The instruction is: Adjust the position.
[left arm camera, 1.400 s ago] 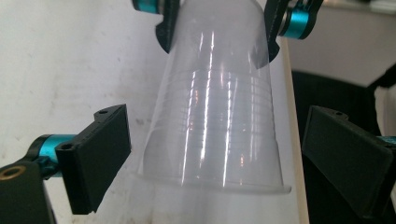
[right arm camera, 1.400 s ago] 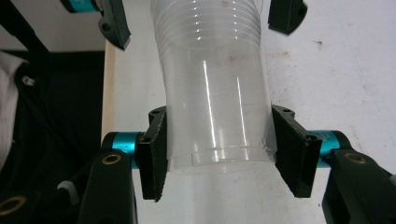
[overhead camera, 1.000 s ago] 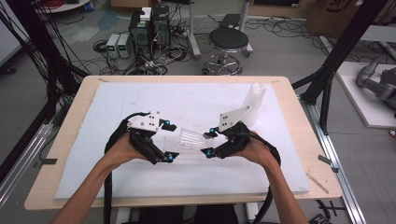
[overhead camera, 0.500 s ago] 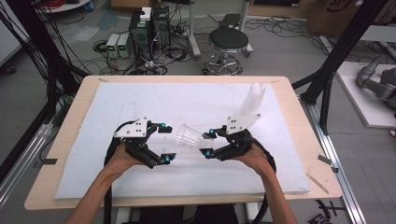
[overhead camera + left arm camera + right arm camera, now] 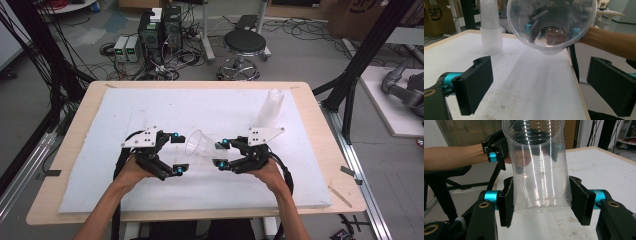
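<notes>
Table (image 5: pixel 310 100): light wooden top, covered across most of its surface by a white mat (image 5: pixel 150 107), scuffed and speckled with dirt in the gripper views.

Clear plastic cup (image 5: pixel 200 144): single, ribbed, held off the mat between the two grippers, lying roughly on its side with its open mouth turned toward the left gripper. The left gripper view looks straight into the mouth and down to the base.

Right gripper (image 5: pixel 220 153): clamped on the cup near its base; in the right gripper view both black jaws press against opposite sides of the cup wall. Held in the person's right hand (image 5: pixel 267 172).

Left gripper (image 5: pixel 178 153): released, jaws spread wide with nothing between them; in the left gripper view the cup's rim sits above and beyond the jaws, not touching them. Held in the person's left hand (image 5: pixel 131 172).

Stack of clear cups (image 5: pixel 270 107): nested, tall, standing on the mat toward the far right, leaning slightly, well apart from the held cup.

Floor beyond the table: round stool (image 5: pixel 245 45), electronics boxes (image 5: pixel 160 30), tangled cables.
</notes>
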A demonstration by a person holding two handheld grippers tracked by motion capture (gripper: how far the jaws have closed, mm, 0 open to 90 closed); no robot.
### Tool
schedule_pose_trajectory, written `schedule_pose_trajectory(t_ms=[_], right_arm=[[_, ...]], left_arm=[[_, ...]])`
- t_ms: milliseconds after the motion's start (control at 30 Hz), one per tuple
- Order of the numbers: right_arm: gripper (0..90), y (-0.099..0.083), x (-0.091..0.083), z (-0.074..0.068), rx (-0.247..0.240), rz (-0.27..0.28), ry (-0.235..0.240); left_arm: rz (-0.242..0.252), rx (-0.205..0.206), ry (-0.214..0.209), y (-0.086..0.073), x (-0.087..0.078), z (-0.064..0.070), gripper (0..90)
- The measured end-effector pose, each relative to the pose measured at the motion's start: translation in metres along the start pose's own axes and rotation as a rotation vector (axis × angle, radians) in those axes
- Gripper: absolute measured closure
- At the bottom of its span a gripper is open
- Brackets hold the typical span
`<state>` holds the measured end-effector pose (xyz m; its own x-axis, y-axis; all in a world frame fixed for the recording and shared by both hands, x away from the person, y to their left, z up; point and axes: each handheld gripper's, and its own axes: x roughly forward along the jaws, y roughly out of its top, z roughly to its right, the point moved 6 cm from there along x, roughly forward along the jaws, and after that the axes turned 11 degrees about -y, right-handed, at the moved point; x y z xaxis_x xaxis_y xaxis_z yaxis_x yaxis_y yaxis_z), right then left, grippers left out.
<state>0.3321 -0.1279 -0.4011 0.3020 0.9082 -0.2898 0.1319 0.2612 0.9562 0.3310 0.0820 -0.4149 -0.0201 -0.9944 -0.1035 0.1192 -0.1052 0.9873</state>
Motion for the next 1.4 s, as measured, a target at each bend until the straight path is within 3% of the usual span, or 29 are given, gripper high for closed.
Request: schedule_pose_trajectory(t_ms=[467,800,900,1067,1300,1367,1400], right_arm=[[43.8,-0.004,0.003,-0.002,-0.006,0.0,0.018],[43.8,-0.005,0.009,-0.005,-0.025,-0.009,0.042],[43.8,-0.005,0.01,-0.006,-0.03,-0.012,0.045],[43.8,-0.006,0.013,-0.008,-0.037,-0.023,0.057],[43.4,-0.006,0.014,-0.008,-0.038,-0.022,0.055],[38.4,-0.007,0.014,-0.009,-0.052,-0.028,0.05],[28.4,-0.007,0.015,-0.01,-0.066,-0.036,0.039]], left_arm=[[0.028,0.017,-0.074,0.013,0.03,0.0,7.0],[0.027,0.023,-0.098,0.015,0.037,0.001,8.6],[0.026,0.034,-0.093,0.015,0.037,0.001,12.7],[0.032,0.06,-0.114,0.017,0.036,0.004,29.1],[0.034,0.063,-0.109,0.017,0.035,0.004,31.3],[0.033,0.064,-0.104,0.017,0.035,0.004,31.4],[0.032,0.065,-0.104,0.017,0.035,0.003,31.4]])
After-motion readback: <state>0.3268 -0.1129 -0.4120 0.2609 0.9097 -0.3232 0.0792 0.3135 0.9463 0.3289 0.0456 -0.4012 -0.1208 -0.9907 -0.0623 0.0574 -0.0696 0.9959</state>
